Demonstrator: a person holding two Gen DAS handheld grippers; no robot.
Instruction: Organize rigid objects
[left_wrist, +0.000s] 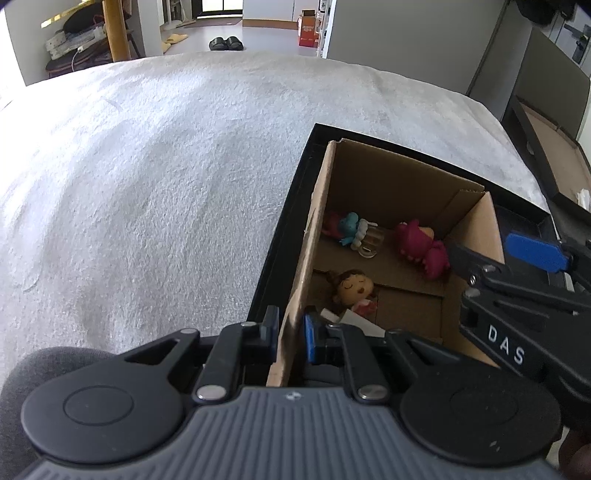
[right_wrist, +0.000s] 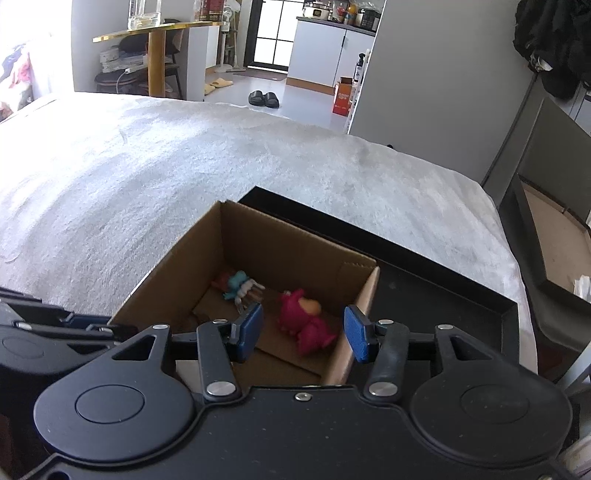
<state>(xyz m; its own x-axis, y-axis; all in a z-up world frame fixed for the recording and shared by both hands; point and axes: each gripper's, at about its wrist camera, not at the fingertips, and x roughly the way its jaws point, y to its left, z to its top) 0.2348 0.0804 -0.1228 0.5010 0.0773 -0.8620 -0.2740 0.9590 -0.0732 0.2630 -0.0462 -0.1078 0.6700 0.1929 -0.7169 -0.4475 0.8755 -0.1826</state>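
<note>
An open cardboard box (left_wrist: 388, 173) (right_wrist: 288, 240) stands in a black tray (left_wrist: 291, 206) (right_wrist: 443, 291) on a white blanket. Inside lie a pink dinosaur figure (left_wrist: 421, 247) (right_wrist: 304, 321), a teal and white figure (left_wrist: 354, 230) (right_wrist: 240, 286), and a brown-haired doll figure (left_wrist: 352, 290). My left gripper (left_wrist: 290, 334) is shut on the box's left wall, one finger outside and one inside. My right gripper (right_wrist: 303, 334) (left_wrist: 498, 258) is open, straddling the box's right wall above the pink dinosaur, holding nothing.
The white blanket (left_wrist: 166, 184) (right_wrist: 147, 166) covers the bed around the tray. A second black tray with a cardboard liner (left_wrist: 554, 147) (right_wrist: 554, 236) stands off the bed's right side. Beyond the bed are floor, slippers (right_wrist: 263, 99) and a small table (right_wrist: 155, 48).
</note>
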